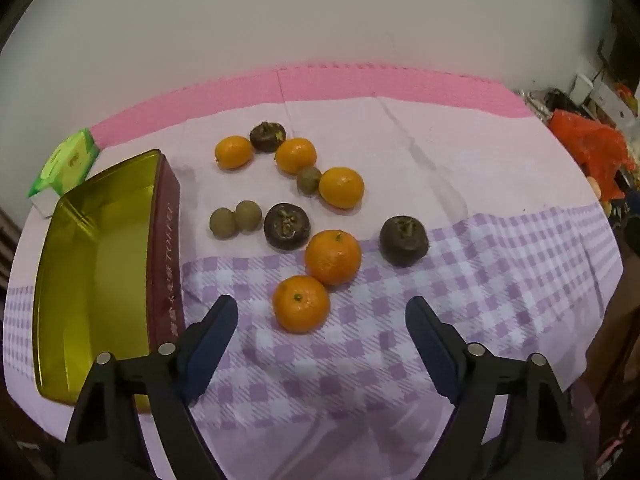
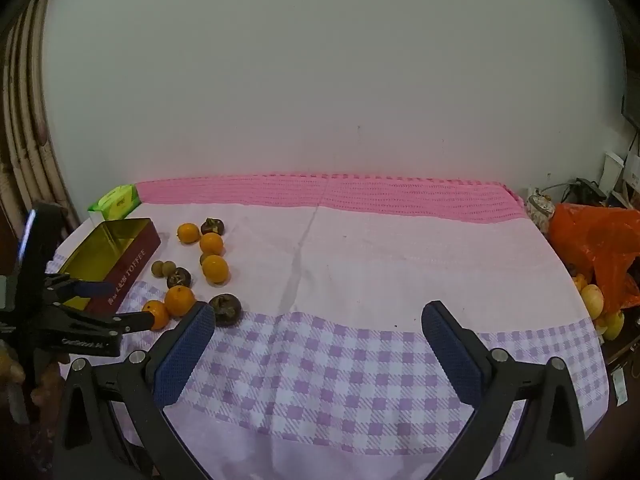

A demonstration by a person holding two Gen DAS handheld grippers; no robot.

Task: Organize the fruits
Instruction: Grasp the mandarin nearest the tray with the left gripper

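Observation:
Several oranges, dark mangosteens and small brown longans lie loose on the tablecloth. In the left wrist view my left gripper [image 1: 322, 310] is open, its jaws on either side of the nearest orange [image 1: 301, 304], just short of it. A second orange [image 1: 333, 257] sits right behind. An empty gold-lined toffee tin [image 1: 96, 264] stands to the left. My right gripper [image 2: 318, 318] is open and empty over the checked cloth, right of the fruit; the left gripper [image 2: 124, 304] shows at its left by an orange [image 2: 157, 314].
A green box [image 1: 66, 164] sits behind the tin. An orange plastic bag [image 2: 596, 248] and yellow fruit [image 2: 592, 300] lie off the table's right edge. A wall stands behind the pink mat [image 2: 328, 194].

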